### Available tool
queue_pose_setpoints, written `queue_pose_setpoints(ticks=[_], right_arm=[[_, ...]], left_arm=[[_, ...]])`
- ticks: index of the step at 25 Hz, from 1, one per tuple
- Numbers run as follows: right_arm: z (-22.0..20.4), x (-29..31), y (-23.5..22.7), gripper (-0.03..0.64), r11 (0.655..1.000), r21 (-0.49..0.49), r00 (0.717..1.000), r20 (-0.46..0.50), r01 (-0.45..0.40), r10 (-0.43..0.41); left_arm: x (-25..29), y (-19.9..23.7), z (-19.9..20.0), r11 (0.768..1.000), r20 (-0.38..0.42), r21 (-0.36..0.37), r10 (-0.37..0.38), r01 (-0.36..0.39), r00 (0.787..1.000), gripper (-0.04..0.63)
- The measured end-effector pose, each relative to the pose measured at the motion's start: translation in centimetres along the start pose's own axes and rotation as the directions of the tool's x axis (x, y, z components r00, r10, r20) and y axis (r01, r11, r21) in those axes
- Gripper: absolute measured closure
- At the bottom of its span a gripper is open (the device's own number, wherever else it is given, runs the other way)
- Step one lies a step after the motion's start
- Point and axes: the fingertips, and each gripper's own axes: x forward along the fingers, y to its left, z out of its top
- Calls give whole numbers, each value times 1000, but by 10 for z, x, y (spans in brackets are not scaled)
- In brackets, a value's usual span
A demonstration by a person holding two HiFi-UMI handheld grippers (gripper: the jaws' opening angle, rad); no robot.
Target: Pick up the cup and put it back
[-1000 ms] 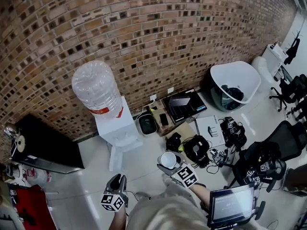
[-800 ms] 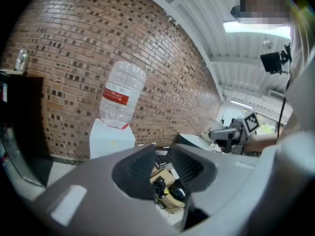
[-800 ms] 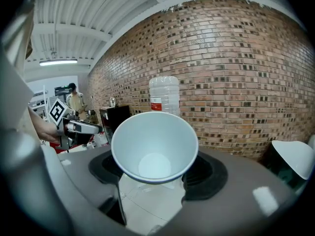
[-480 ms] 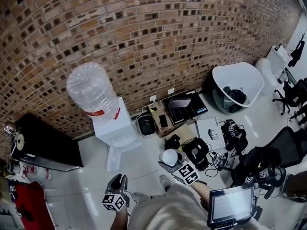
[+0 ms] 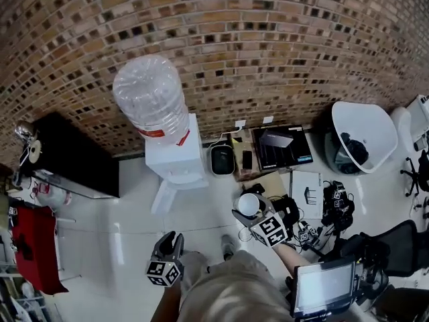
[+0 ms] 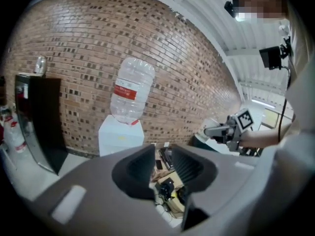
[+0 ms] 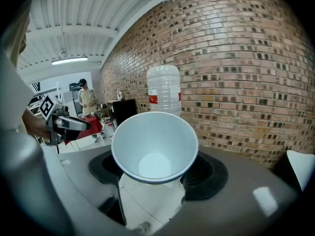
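The cup [image 7: 155,146], white paper with a thin dark rim and empty inside, is off the floor and in the air, clamped by its lower body between the jaws of the right gripper [image 7: 157,176]. Its mouth faces up toward the head view, where the cup [image 5: 249,204] sits in the right gripper [image 5: 244,215], in front of the person and above a scatter of black gear and cables on the floor. The left gripper [image 5: 170,239] hangs low at the person's other side; its own view shows the left gripper [image 6: 162,165] with the jaws a narrow gap apart and nothing between them, only floor clutter beyond. Ahead, against the brick wall [image 5: 268,45], stands a white dispenser [image 5: 175,161] with a big bottle [image 5: 149,96] on top, and a black cabinet [image 5: 70,166] to its left. The pick-up looks done, so the step in hand is the carry toward putting the cup back. Where it belongs I cannot tell from here. The next move calls for holding the cup upright without squeezing its thin wall, lowering it until the base rests flat on a surface, and only then parting the jaws and drawing back clear of the rim.
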Motion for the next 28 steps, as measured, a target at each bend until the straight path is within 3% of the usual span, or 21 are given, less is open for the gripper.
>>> queue_pose_setpoints(ticks=[4,9,18,21,24,28], right_arm=[[10,44,8,282,998,-16,998,-28,-65,65],[26,112,33,282,987,-77,987,-87,-140,133],[45,213,113,282,948,-157,948,-207,-275,241],[33,246,128,282,939,-162,934,-243,-304,261],[6,280,136,282,942,-140,925,-279,-306,259],[-21,334,142,282,941,-144,916,-313,-307,251]], left_arm=[[-14,10,-12,999,-23,-28,46,-46,999,499],[-24,53,-21,990,-28,-98,97,-99,995,499],[-28,131,-16,981,-33,-161,100,-104,994,499],[-24,144,-22,985,-49,-149,84,-91,995,499],[-24,157,-42,993,-79,-91,74,-81,994,499],[-21,187,-64,991,-93,-73,107,-114,990,499]])
